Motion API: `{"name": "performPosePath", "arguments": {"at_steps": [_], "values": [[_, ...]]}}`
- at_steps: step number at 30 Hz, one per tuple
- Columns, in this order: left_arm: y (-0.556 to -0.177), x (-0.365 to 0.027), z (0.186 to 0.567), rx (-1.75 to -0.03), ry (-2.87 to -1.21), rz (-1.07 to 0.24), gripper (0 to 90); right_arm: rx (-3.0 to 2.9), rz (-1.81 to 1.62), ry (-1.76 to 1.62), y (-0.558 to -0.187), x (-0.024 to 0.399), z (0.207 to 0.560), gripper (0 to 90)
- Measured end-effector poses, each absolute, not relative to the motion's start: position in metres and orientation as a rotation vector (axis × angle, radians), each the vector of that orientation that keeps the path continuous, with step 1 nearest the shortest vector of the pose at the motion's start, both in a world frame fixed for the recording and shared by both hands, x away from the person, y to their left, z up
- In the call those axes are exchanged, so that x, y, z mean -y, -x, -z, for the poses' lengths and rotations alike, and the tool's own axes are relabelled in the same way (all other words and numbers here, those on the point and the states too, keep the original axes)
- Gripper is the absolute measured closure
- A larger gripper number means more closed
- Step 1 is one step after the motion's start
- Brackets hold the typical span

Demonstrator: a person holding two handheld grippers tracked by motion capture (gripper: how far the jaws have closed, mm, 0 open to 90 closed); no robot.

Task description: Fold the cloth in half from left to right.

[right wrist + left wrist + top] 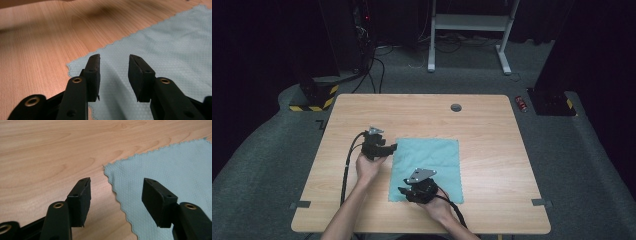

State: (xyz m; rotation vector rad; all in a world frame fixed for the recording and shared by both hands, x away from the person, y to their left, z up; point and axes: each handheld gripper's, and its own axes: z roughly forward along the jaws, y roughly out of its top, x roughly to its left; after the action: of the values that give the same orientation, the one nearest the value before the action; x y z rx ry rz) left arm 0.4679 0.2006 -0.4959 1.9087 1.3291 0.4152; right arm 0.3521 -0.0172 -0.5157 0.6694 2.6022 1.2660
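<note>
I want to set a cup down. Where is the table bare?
Bare wood lies right of the cloth to the table edge, and behind it, around the round hole. It is crowded at the cloth's left edge and near corner, where the left gripper and right gripper work.

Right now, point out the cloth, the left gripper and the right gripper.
cloth [432, 152]: high view, bare middle of the teal fabric.
left gripper [116, 192]: left gripper view, gap between its open jaws.
right gripper [113, 75]: right gripper view, gap between its jaws.
</note>
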Motion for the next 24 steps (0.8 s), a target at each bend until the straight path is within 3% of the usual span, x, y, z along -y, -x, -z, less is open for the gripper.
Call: {"name": "performPosePath", "arguments": {"at_steps": [4,24], "values": [[-0.479,-0.202,0.5,-1.37,-1.906,-0.361,41.0,-2.622,-1.267,-0.651,-0.352,0.01,0.518,64.9],[-0.51,-0.181,0.513,-1.373,-2.005,-0.405,44.4,-2.679,-1.236,-0.53,-0.334,-0.02,0.523,64.6]]}}
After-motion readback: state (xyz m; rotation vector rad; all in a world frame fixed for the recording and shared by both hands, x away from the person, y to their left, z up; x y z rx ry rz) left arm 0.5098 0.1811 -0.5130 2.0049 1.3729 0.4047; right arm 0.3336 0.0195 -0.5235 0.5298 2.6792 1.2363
